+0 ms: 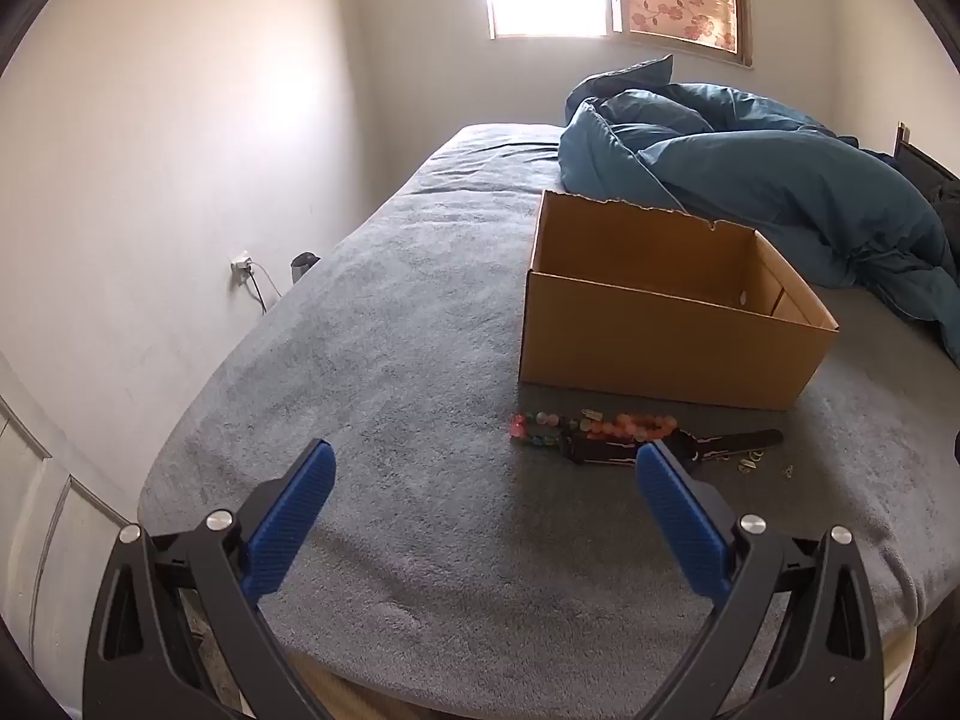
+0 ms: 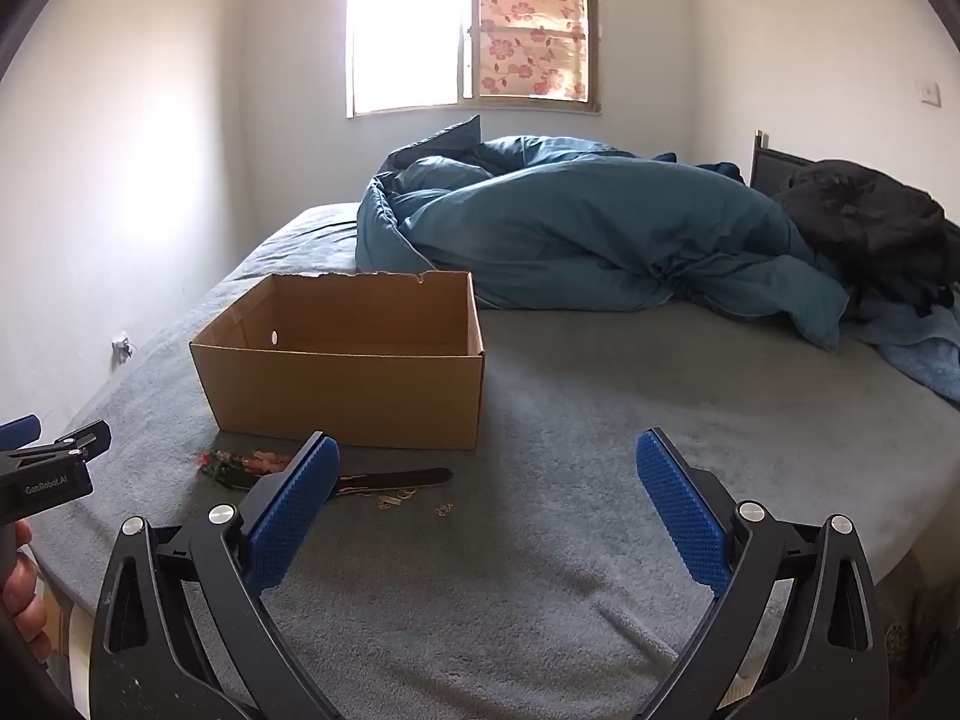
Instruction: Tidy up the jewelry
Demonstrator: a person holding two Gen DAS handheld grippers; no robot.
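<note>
Both grippers hover with jaws wide apart over a bed, jewelry lying in front of a cardboard box.

We see the left gripper [image 1: 485, 468] and the right gripper [image 2: 487, 459], each with ribbed blue pads, holding nothing. On the fuzzy grey blanket [image 1: 372, 360] lies a round-bead bracelet [image 1: 591, 427], pink and green, touching a dark flat strap [image 2: 396, 478], with small gold pieces [image 2: 399, 498] near it. All lie just beside the near wall of the smooth brown box [image 1: 660, 348], beyond our left gripper's right pad. Only the right view shows the black bundle [image 2: 864, 216] by the crumpled teal duvet [image 2: 576, 222].
</note>
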